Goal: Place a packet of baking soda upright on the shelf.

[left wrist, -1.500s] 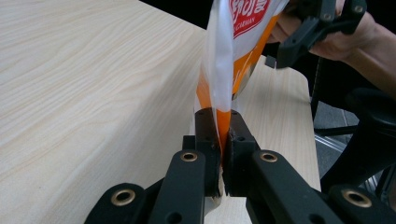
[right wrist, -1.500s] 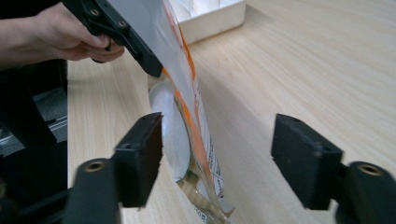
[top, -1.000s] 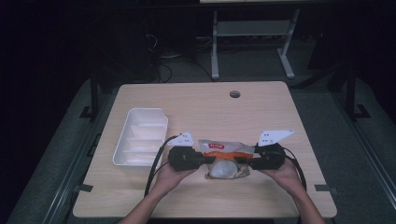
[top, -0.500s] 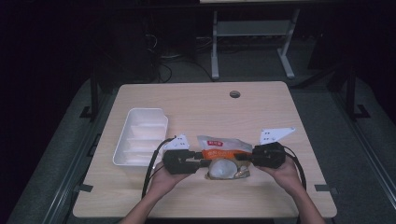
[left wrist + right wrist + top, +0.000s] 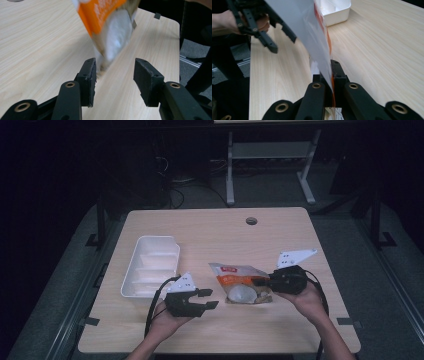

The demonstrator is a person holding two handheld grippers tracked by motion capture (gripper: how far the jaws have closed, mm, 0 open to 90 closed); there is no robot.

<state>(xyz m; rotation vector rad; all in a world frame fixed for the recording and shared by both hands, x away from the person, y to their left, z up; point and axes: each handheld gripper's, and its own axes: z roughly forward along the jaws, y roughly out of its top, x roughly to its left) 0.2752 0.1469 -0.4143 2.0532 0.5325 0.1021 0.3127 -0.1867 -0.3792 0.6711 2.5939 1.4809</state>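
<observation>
With the left gripper (image 5: 202, 299) spread empty, the right gripper (image 5: 263, 282) alone pinches the bag (image 5: 239, 282) by one edge above the bench (image 5: 210, 227); it could slip free.

Black grippers (image 5: 206, 299), brass rivets, grey 3-cornered plates, black cables; bare forearms.

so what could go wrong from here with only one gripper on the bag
The right gripper is clamped on just one edge of the snack bag, so the thin film could slip out of its jaws or tear under the weight of the contents. The left gripper is open and clear of the bag, so nothing else supports it. If the bag swings, it may snag on those open jaws or drag on the table.
</observation>
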